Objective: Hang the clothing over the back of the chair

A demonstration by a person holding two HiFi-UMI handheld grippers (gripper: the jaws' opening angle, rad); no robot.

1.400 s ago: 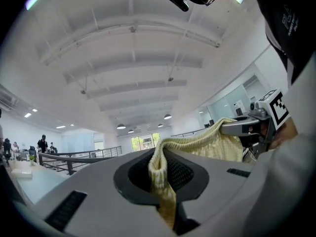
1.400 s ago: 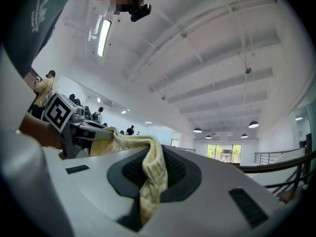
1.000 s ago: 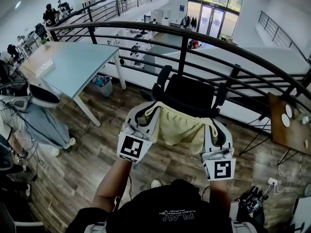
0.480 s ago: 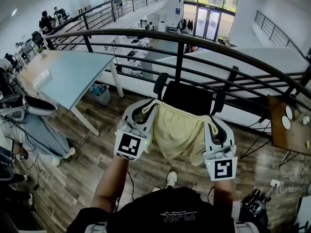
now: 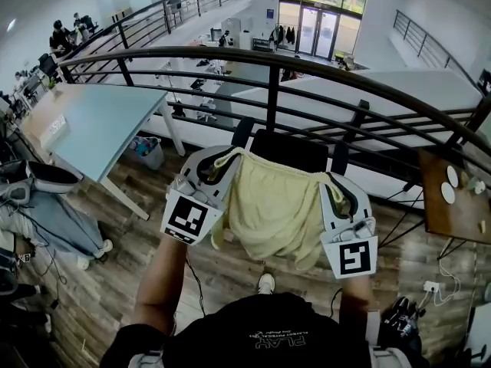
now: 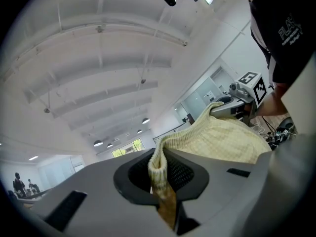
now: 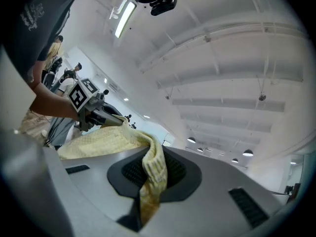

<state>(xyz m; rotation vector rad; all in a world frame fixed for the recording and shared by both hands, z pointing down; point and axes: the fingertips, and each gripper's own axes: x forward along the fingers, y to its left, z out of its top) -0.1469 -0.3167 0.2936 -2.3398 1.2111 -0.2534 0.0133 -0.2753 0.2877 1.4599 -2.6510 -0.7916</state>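
Above the wooden floor (image 5: 107, 282), my left tool (image 5: 217, 162) and right tool (image 5: 332, 182) each pinch a top corner of the pale-yellow knitted garment (image 5: 272, 209); soft, light, it sags between.

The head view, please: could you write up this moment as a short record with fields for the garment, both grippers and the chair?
garment: pale yellow knit, stretched between both grippers, hanging in the air
left gripper: shut on the garment's upper edge
right gripper: shut on its other end
chair: black, just beyond the garment, by the railing
status: garment not yet over the chair back
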